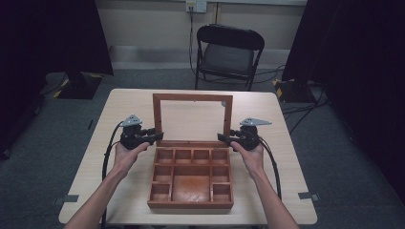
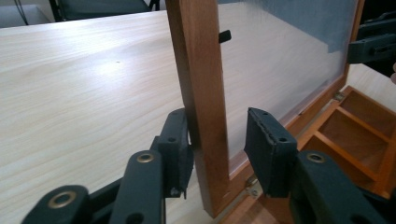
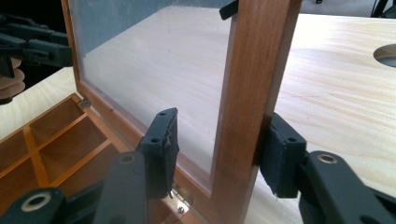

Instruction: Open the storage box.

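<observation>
**Both grippers straddle the raised lid of the wooden box**

At six o'clock on the surface (image 1: 119, 102), nearest the person, sits the wooden box (image 1: 191, 206), open, its compartments bare. Behind it the lid (image 1: 192, 98) stands upright, a wooden frame around a clear pane, hinged at the box's rear edge. At nine o'clock of the box the left hand-held gripper (image 1: 155, 137) reaches in level and straddles the lid's left frame post near the hinge; in the left gripper view (image 2: 218, 140) one pad touches the post's outer face while the other stands off it, so the grip is released. At three o'clock the right hand-held gripper (image 1: 223, 138) does the same on the right post; in the right gripper view (image 3: 218, 140) the outer pad rests against the wood, the inner one stays clear, also released. At twelve o'clock, beyond the surface, stands a folding chair (image 1: 229, 55).
</observation>
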`<state>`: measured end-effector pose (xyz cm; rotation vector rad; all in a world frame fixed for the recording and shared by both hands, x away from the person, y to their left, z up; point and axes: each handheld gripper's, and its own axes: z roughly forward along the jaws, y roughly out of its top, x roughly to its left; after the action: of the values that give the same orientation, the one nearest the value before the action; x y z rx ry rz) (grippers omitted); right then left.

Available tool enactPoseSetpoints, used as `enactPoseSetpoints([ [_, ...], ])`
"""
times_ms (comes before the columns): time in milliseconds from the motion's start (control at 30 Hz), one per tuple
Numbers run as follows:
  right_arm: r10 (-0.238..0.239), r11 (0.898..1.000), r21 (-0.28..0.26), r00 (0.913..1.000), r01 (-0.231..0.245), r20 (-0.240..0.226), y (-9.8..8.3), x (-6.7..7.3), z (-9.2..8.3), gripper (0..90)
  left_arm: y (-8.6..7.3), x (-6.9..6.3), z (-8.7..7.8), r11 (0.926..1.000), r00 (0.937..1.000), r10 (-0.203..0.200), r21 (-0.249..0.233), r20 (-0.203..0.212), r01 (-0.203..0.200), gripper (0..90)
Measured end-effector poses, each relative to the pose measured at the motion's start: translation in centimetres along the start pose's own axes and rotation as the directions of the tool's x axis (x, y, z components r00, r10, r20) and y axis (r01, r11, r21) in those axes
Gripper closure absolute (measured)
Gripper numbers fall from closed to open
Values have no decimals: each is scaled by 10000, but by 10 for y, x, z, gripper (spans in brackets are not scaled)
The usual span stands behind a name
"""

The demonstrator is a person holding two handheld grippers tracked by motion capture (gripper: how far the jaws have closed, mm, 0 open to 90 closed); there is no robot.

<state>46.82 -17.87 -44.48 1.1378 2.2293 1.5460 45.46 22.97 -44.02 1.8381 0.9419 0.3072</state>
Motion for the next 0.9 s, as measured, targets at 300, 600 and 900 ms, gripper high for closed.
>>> enactPoseSetpoints([
  [300,112,9998,171,9998,-115,187,-3,-5,7,522,-2,2,6,9997,9999,-145,190,-93,147,601],
  [600,160,9992,350,9996,-169,236,-6,-5,11,475,-5,4,12,9990,9995,-317,310,-53,319,589],
  [900,301,9980,547,9994,-308,140,-8,-8,13,445,-5,6,15,9981,9997,-244,570,87,239,561],
])
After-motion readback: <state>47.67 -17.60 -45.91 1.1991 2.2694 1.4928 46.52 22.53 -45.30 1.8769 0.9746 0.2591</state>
